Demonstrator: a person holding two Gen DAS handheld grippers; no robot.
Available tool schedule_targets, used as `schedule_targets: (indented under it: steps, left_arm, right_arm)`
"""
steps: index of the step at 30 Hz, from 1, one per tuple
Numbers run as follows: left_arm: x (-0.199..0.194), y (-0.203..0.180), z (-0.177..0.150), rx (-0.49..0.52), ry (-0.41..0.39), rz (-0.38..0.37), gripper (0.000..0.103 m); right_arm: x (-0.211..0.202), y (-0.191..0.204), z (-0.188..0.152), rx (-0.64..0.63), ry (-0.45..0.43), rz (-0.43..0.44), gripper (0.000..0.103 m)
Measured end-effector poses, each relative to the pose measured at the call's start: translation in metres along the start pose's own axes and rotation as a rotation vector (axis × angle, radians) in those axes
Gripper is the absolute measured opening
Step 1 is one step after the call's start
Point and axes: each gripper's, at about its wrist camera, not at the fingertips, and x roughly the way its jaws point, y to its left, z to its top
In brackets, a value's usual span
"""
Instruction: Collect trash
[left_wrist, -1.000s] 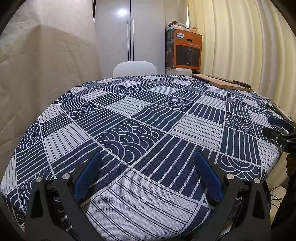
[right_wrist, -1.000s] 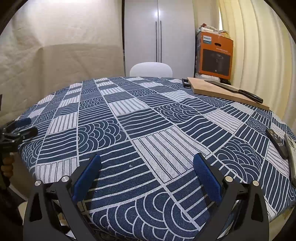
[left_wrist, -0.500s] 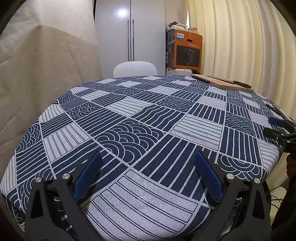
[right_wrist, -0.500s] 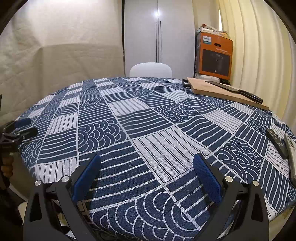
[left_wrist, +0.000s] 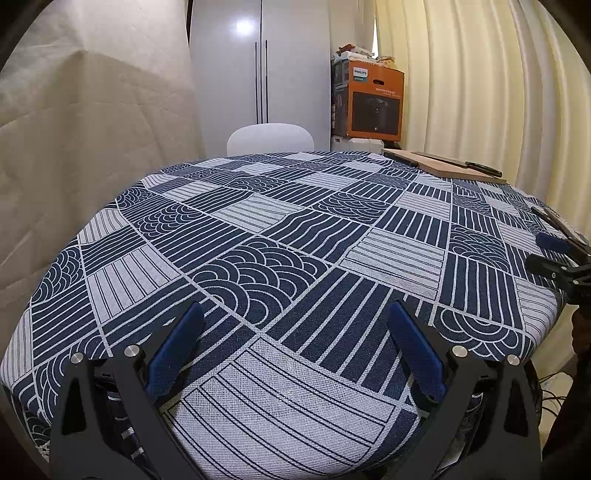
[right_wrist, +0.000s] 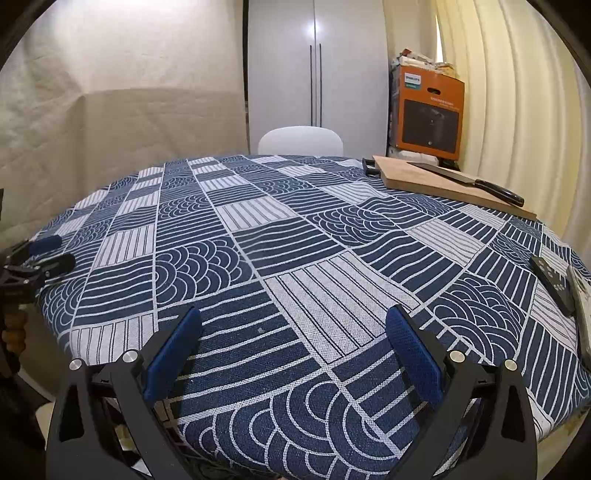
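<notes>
Left gripper (left_wrist: 295, 325) held spread over patterned tablecloth (left_wrist: 258, 229), nothing pinched. Right gripper (right_wrist: 293, 325) likewise spread, empty. Knife (right_wrist: 476, 181) laid on cutting board (right_wrist: 436, 182); remote (right_wrist: 552, 284) seen near right edge.

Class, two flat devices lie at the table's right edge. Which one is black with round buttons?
The black remote, nearer the table's middle; the grey device beside it lies outermost at the tablecloth edge.

Brand: "PHILIPS" is showing in a small white panel at the top left of the orange box (right_wrist: 428, 114) face — readable in both wrist views.
Line under the brand: too small to read.
Pale print across the orange box (left_wrist: 375, 101) front: blurred — cannot tell the words.
Black remote (right_wrist: 553, 284) on the counter: button marks are showing, none legible.
</notes>
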Motion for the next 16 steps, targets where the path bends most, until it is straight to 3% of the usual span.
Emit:
schedule_targets:
  steps: [16]
  left_arm:
    - [-0.0006, 0.0, -0.0015, -0.001, -0.017, 0.0, 0.097]
  right_arm:
    - [0.0013, 0.0003, 0.0027, -0.008, 0.013, 0.022, 0.097]
